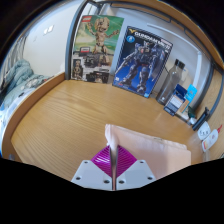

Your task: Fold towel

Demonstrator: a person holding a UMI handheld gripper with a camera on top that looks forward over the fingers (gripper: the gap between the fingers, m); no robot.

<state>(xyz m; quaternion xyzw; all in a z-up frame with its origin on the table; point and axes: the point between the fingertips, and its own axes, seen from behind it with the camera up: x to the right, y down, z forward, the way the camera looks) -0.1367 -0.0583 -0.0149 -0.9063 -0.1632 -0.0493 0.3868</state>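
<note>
A pale peach towel (150,152) lies on the wooden table (60,120), just ahead of my fingers and spreading to their right. One edge of it rises in a thin fold straight up from between my fingertips. My gripper (113,158) is shut on that towel edge, the magenta pads (102,158) pressed together with the cloth pinched between them. The part of the towel under the fingers is hidden.
Two boxes with printed figures (97,48) (140,62) lean against the back wall. A clear bottle (170,82) and a blue-and-white item (185,97) stand at the table's far right. A grey cloth heap (20,75) lies far left.
</note>
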